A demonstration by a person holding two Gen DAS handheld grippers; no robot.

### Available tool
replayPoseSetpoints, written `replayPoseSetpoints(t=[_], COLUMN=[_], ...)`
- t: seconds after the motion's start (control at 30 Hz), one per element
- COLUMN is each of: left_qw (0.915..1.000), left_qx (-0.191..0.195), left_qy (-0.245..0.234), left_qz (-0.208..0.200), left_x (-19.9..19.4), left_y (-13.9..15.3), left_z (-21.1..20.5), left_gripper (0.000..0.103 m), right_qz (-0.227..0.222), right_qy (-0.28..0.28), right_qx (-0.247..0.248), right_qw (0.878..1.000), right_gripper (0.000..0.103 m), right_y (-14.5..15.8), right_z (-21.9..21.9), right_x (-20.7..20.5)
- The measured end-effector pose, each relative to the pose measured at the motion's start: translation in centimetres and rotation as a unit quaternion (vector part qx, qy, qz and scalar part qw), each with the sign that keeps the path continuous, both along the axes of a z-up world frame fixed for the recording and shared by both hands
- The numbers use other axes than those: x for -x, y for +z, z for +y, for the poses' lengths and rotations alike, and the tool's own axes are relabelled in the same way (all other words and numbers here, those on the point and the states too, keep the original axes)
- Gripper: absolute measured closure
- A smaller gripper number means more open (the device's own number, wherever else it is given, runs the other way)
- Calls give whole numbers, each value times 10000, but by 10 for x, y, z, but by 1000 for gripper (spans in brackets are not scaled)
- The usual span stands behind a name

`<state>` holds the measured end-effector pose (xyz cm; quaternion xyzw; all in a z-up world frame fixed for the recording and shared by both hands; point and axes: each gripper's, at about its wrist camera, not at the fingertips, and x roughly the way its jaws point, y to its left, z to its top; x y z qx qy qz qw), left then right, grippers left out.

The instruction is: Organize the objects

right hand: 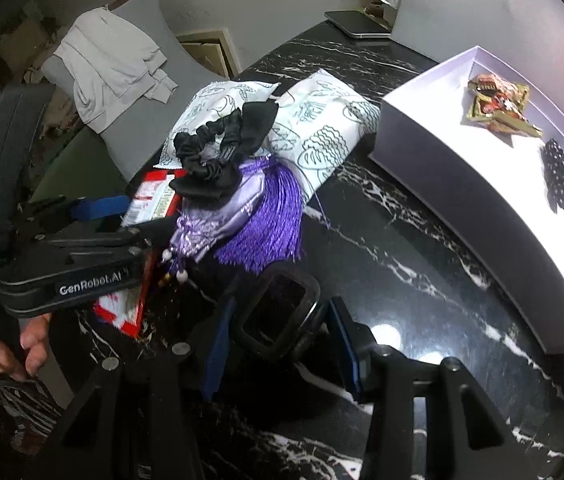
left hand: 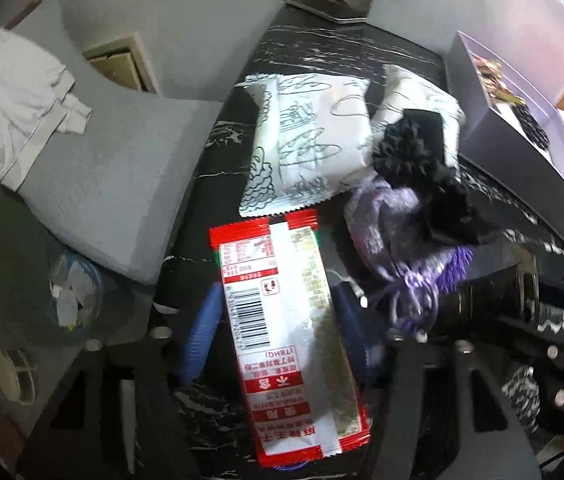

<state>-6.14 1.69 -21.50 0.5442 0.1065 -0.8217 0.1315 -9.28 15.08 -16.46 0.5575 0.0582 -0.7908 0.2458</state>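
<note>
The black marble table (right hand: 393,216) carries everything, with the white open box (right hand: 421,128) at its right side already holding foil snack wrappers (right hand: 497,108) and a dotted black hair piece (right hand: 557,176). Near the table's middle lie 2 white printed pouches (right hand: 321,124), puffy and light, easy to pinch at a sealed edge. Against them rests a lilac satin pouch (right hand: 222,216) with a purple tassel (right hand: 270,220); it is soft and slippery, best taken by its cinched neck. On top sits a black scrunchie (right hand: 218,148), limp and light.

The left gripper (left hand: 278,320) straddles the red-and-white snack packet (left hand: 282,320), its blue pads close on both long edges; whether they press cannot be told. The packet looks thin, crinkly and light, so a hold across its width should serve. The right gripper (right hand: 282,340) brackets a rigid black rectangular clip (right hand: 278,316), pads apparently closing on it.
</note>
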Motion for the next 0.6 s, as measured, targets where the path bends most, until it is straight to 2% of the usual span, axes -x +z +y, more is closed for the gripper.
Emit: replayPoseSetpoints(t=[0.1, 0.3, 0.4, 0.5, 0.6], left_qw=[9995, 9986, 9990, 9996, 9998], left_qx=[-276, -513, -453, -221, -22], left_qy=[29, -100, -56, -154, -172], left_qz=[154, -2, 13, 35, 48], left_x=[-12, -39, -53, -59, -60], left_y=[1, 5, 5, 5, 3], left_z=[-6, -2, 3, 12, 21], left_gripper=[51, 52, 52, 51, 44], right_qz=[-86, -120, -31, -35, 56], right_qy=[-39, 30, 77, 97, 97], right_qx=[57, 72, 168, 212, 250], right_qw=[9999, 9999, 9998, 9997, 9996], right_gripper=[56, 56, 56, 56, 55], right_y=[0, 2, 3, 0, -3], right_z=[4, 7, 9, 10, 9], right_x=[-4, -19, -29, -34, -36])
